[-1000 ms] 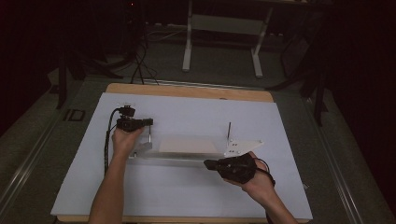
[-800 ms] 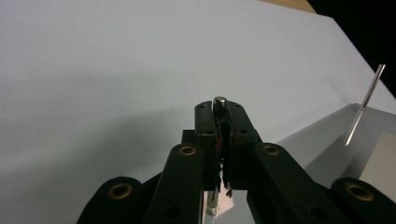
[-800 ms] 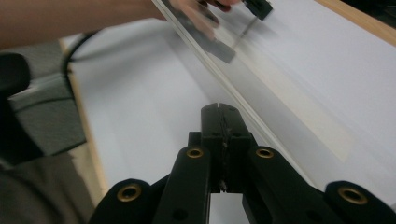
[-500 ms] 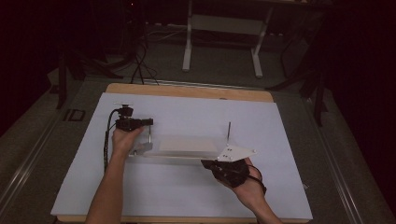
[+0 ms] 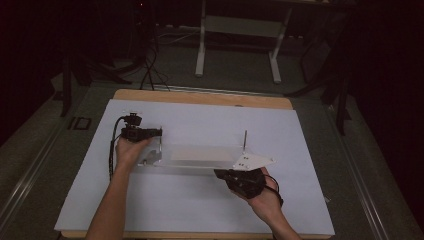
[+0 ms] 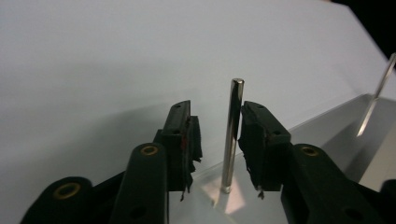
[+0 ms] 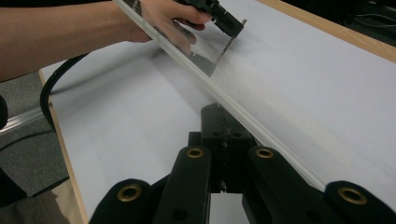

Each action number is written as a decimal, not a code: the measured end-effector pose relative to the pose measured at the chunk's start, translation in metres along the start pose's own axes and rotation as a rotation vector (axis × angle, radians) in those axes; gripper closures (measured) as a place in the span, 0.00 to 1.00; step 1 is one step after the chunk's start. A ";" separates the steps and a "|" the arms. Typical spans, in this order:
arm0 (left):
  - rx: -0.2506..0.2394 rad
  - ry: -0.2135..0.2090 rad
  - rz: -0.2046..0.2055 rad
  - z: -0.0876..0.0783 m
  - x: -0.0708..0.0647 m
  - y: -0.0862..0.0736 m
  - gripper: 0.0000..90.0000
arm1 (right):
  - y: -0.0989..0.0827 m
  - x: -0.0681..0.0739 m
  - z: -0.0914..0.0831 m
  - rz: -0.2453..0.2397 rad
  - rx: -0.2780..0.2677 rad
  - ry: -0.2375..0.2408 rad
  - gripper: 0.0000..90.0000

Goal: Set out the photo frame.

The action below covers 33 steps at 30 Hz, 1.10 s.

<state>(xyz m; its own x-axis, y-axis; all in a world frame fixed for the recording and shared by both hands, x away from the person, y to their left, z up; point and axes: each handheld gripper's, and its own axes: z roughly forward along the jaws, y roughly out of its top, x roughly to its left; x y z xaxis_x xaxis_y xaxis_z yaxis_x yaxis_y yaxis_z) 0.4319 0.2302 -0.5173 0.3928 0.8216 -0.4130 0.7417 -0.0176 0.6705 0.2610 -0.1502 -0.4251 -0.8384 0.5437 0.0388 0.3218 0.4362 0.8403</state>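
A white table (image 5: 200,210) carries a clear acrylic base plate (image 5: 200,159) lying flat across its middle, and the work in hand appears to be fitting thin metal rods upright into that plate. Two rods already stand in it: the far rod (image 5: 245,140) near the plate's right end, upright with no gripper near it, and the near rod (image 6: 232,135) at the plate's left end, planted with its foot in the acrylic. The left gripper (image 6: 219,144) sits around that near rod with its jaws part open; they have just been opening, and the rod stands between the pads, apart from the left-hand pad and very close to the other (whether it brushes that one I cannot tell). So the second rod looks seated and freshly let go. The right gripper (image 7: 223,140) has its jaws pressed together at the plate's near edge, seemingly pinching it to steady the plate. Judging by this, what remains is drawing the left gripper clear without tipping the rod.
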 end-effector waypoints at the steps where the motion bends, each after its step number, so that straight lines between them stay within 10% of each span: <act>1: -0.024 0.013 0.021 -0.004 -0.002 -0.002 0.68 | 0.000 0.000 0.000 0.001 -0.001 0.001 1.00; 9: -0.114 0.064 0.157 -0.037 -0.014 -0.018 0.66 | 0.002 -0.001 0.000 0.006 -0.007 -0.001 1.00; 22: -0.286 0.033 0.154 -0.079 -0.025 -0.063 0.65 | 0.008 -0.008 -0.004 0.021 -0.034 -0.011 1.00; 33: -0.275 0.073 0.215 -0.092 -0.037 -0.067 0.62 | 0.013 -0.015 -0.006 0.050 -0.074 -0.020 1.00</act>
<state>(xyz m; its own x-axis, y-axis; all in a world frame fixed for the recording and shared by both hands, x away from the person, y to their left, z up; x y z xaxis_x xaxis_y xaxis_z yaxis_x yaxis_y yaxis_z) 0.3173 0.2540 -0.4904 0.4766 0.8546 -0.2061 0.4688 -0.0487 0.8820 0.2750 -0.1565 -0.4116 -0.8129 0.5780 0.0716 0.3291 0.3544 0.8753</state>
